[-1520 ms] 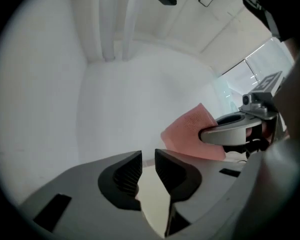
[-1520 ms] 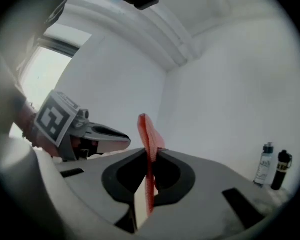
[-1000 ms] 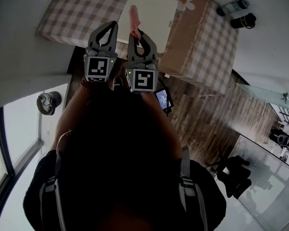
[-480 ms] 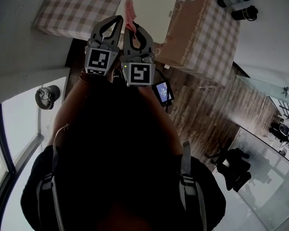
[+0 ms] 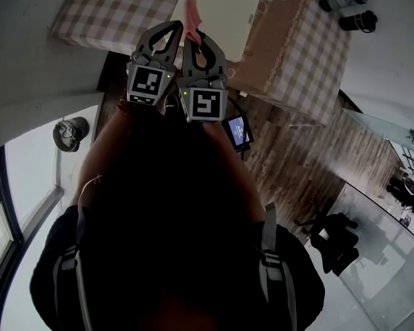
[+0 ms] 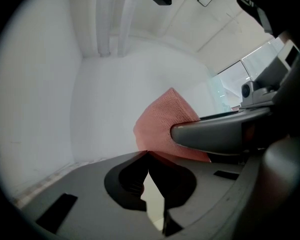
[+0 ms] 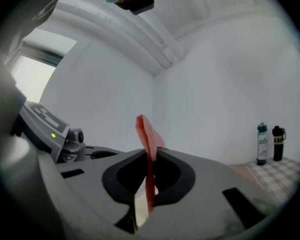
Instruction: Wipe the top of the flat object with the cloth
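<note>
Left gripper (image 5: 174, 26) has drifted in toward its partner over the last second, and its tips now sit just beside the pink cloth (image 5: 191, 12). The right gripper (image 5: 197, 37) has barely shifted. Both point out level over the near edge of the table (image 5: 103, 12).

Jaws next. The left pair are pressed together with nothing between them; the cloth shows just beyond them, off to one side. The right pair are clamped on the cloth, which stands up from the tips as a narrow folded strip and also trails down behind them.

So the cloth is in the right gripper, raised above the near side of the flat object (image 5: 224, 9), and I judge that wiping has not started yet. The left gripper's sideways approach looks like a helper closing in, perhaps to steady or spread the fabric.

The flat object is a plain white rectangular panel lying on the checked tablecloth, its top bare. Two bottles (image 5: 348, 9) stand well apart from it on the table's far side.
</note>
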